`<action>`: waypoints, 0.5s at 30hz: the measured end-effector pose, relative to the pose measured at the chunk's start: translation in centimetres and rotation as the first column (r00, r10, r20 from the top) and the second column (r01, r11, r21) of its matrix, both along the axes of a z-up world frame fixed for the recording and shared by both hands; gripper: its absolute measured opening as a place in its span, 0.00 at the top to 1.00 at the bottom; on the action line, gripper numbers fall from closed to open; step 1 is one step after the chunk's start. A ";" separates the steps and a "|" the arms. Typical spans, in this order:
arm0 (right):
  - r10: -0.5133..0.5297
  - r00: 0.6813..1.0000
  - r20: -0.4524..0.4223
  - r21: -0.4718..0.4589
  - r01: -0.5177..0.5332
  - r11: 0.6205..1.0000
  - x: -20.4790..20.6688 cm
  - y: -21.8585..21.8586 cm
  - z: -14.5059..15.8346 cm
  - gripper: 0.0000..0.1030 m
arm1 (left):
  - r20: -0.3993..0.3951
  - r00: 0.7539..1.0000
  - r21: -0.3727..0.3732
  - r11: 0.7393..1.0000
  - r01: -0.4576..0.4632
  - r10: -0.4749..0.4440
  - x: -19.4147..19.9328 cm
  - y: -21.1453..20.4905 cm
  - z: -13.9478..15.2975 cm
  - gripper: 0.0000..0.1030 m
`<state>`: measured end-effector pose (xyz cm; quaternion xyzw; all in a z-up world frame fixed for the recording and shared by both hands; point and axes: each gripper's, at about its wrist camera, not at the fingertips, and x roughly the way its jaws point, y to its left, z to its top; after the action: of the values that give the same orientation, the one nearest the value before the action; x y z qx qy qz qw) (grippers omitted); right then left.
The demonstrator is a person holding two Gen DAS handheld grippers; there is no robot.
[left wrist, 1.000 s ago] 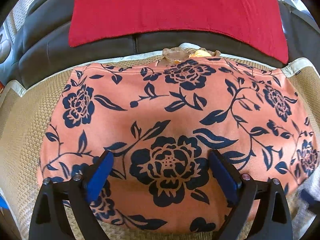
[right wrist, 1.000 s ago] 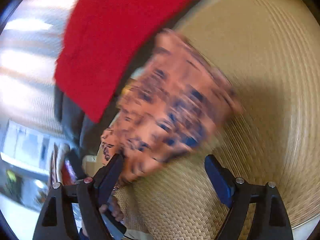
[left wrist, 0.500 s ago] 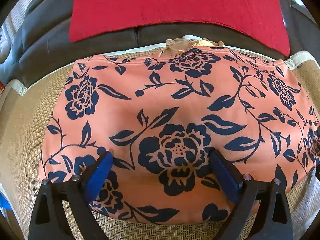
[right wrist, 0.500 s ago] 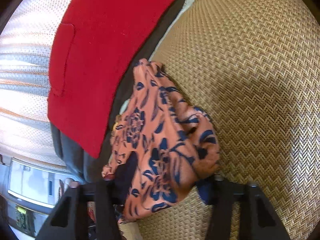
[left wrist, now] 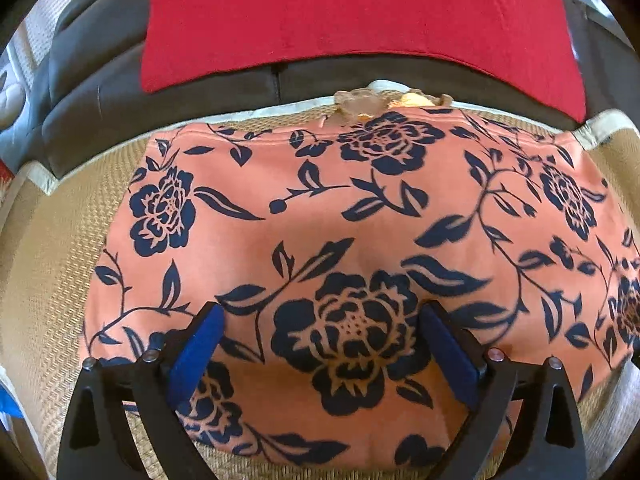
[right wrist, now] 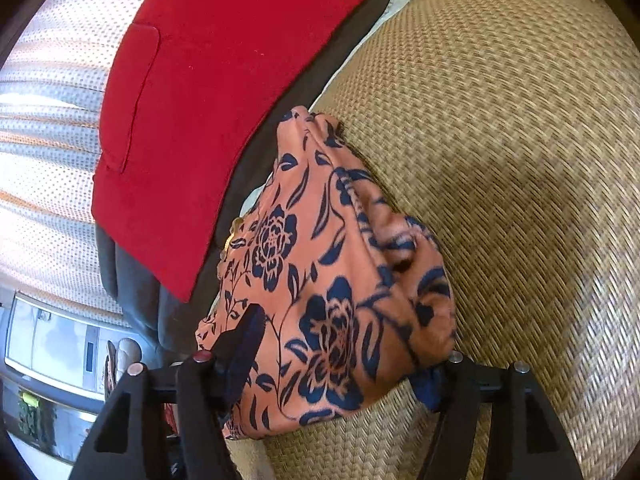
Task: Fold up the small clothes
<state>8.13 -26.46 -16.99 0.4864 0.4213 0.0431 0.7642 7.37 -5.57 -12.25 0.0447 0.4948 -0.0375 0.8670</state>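
Folding item: one small salmon-orange garment [left wrist: 340, 240] with a navy flower-and-vine print, lying on a woven straw mat [left wrist: 48, 272] beside a dark cushion edge.

Left hand-held gripper [left wrist: 320, 344]: released, blue pads spread wide over the flat cloth near its front hem, pinching nothing.

Right hand-held gripper [right wrist: 340, 356]: jaws have just eased wider, with a bunched end of the garment [right wrist: 340, 280] between them; the far pad is buried in the fabric, so I cannot tell whether it truly grips.

Risks, as judged: a loosened hold could let the gathered end slump before the fold is laid; a lumpy bundle may crease unevenly; with the left side unpinned, a pull could drag the whole piece across the mat.

Materials: soft, matte, stretchy-looking knit; coarse herringbone weave underfoot, pale fabric binding. Red cloth [left wrist: 352, 16] with a patch pocket behind, flat and felt-like.
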 end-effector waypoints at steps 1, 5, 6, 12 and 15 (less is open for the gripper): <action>0.017 1.000 -0.005 -0.038 -0.017 0.999 0.6 0.2 0.3 0.65 | -0.003 1.000 -0.004 1.000 -0.003 0.003 0.3 0.1 0.0 0.04; 0.040 0.998 -0.057 -0.078 -0.044 0.996 2.8 0.4 -0.6 0.83 | 0.011 1.000 0.030 1.000 -0.002 0.001 1.7 -0.3 -0.2 0.04; 0.040 0.998 -0.054 -0.095 -0.045 0.994 3.3 0.6 -0.6 0.83 | 0.013 1.000 0.036 0.999 -0.004 0.004 2.1 -0.4 -0.2 0.04; 0.034 0.999 -0.024 -0.068 -0.035 0.997 2.1 0.6 0.4 0.69 | 0.020 0.999 -0.062 0.997 -0.034 0.035 1.7 1.3 2.2 0.07; 0.013 1.000 0.004 -0.046 -0.013 0.999 1.4 0.0 0.4 0.20 | 0.015 1.000 -0.124 0.992 -0.015 0.017 0.6 1.2 2.2 0.07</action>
<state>9.55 -26.45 -16.64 0.4659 0.4239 0.0395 0.7757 7.99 -4.37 -10.10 -0.0129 0.4851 -0.0611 0.8722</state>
